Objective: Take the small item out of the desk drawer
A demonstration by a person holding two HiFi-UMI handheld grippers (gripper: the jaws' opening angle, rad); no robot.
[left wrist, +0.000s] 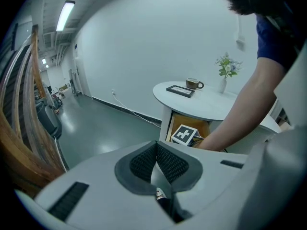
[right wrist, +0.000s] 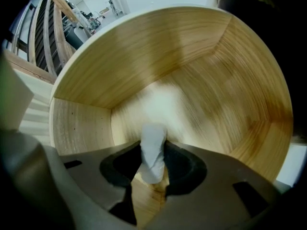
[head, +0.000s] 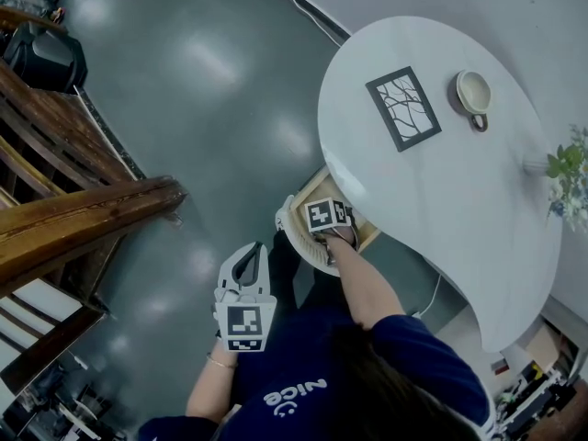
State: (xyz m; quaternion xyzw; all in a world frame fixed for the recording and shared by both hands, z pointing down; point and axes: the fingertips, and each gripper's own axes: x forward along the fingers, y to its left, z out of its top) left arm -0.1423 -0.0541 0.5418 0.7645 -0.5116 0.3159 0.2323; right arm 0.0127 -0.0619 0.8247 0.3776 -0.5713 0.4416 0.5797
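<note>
Inside the open wooden drawer [right wrist: 120, 66] of the white desk [head: 441, 191], my right claw [right wrist: 152, 170] pinches a small white item [right wrist: 153, 140] between its partly closed jaws. My left claw [left wrist: 157, 166] hangs clear of the desk, jaws together, empty.

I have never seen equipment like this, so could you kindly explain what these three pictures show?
A person holds hand-operated tongs in each hand; there is no robot. One camera on the head looks down; one rides on each pair of tongs. The white table carries a picture frame, a cup and a vase of flowers. Below it a wooden drawer stands open. The right tongs reach inside, closed on a small white item. The left tongs are shut and empty.
</note>
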